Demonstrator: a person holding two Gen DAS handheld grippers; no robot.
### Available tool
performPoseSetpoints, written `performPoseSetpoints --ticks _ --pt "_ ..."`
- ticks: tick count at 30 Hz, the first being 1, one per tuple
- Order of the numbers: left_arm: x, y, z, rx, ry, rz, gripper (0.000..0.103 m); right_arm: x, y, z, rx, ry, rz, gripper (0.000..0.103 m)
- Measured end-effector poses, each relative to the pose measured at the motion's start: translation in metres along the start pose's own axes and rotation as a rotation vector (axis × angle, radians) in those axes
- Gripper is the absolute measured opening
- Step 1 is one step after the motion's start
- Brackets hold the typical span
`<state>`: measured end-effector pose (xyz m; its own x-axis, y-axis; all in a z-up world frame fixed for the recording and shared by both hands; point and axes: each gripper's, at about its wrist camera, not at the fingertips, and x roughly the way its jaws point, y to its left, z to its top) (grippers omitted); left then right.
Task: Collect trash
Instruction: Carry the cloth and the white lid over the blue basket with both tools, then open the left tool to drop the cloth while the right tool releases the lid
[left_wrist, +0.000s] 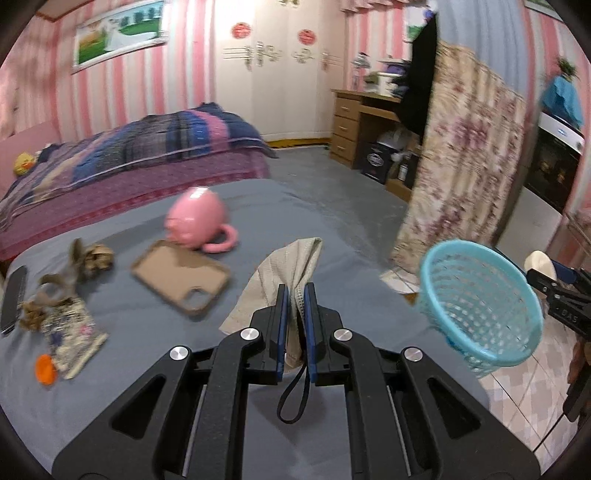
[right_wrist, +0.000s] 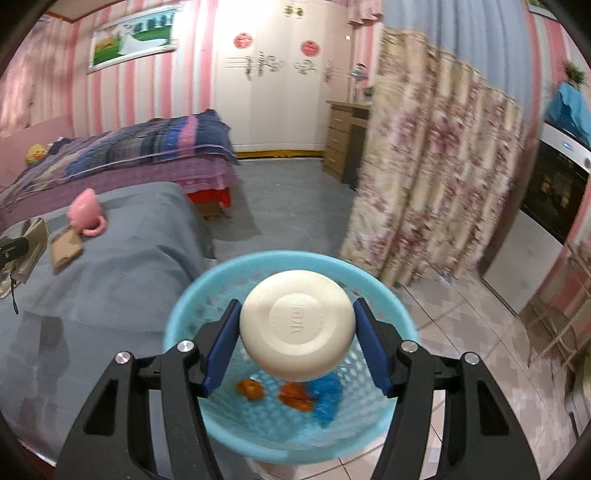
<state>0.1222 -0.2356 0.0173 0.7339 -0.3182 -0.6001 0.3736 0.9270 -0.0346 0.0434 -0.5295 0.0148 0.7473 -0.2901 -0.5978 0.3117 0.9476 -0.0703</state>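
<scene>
- Blue basket (right_wrist: 291, 369) serves as the landmark: a mesh-walled plastic bin that sits off the edge of the grey-covered table (left_wrist: 147, 332), over the tiled floor (right_wrist: 461, 332).
- Directly above the basket's mouth, the right gripper (right_wrist: 297, 328) clamps a round cream soap bar (right_wrist: 297, 325) between its blue pads, one pad on each side of the bar.
- Inside the basket, at the bottom, lie two orange scraps (right_wrist: 295, 397) and a crumpled blue piece (right_wrist: 327, 397).
- To the left of the basket, over the table, the left gripper (left_wrist: 296, 325) has its jaws drawn narrow on a beige cloth (left_wrist: 288, 273); a black loop strap (left_wrist: 293, 395) hangs below the jaws.
- Farther left of the basket, a tan phone case (left_wrist: 181, 277) lies flat on the table, with a pink mug (left_wrist: 197, 221) tipped on its side just behind it.
- Farthest from the basket, near the table's left edge, sit crumpled brown paper (left_wrist: 94, 256), a patterned wrapper (left_wrist: 74, 332), an orange cap (left_wrist: 45, 369) and a dark flat remote-like object (left_wrist: 14, 299).
- Behind the basket hangs a floral curtain (right_wrist: 436, 184).
</scene>
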Motion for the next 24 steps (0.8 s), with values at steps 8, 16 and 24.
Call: performPoseSetpoints --ticks 8,16,24 --pt "0.035 -0.067 0.003 0.066 0.028 -0.139 0.007 0.016 -0.033 -0.018 0.062 0.022 -0.031 0.061" --pt "0.053 -0.128 0.014 0.139 0.018 -0.246 0.007 0.025 -0.049 -0.021 0.091 0.025 -0.045 0.061" --pt "0.081 -0.171 0.022 0.169 0.045 -0.314 0.01 0.032 -0.056 -0.022 0.091 0.03 -0.061 0.061"
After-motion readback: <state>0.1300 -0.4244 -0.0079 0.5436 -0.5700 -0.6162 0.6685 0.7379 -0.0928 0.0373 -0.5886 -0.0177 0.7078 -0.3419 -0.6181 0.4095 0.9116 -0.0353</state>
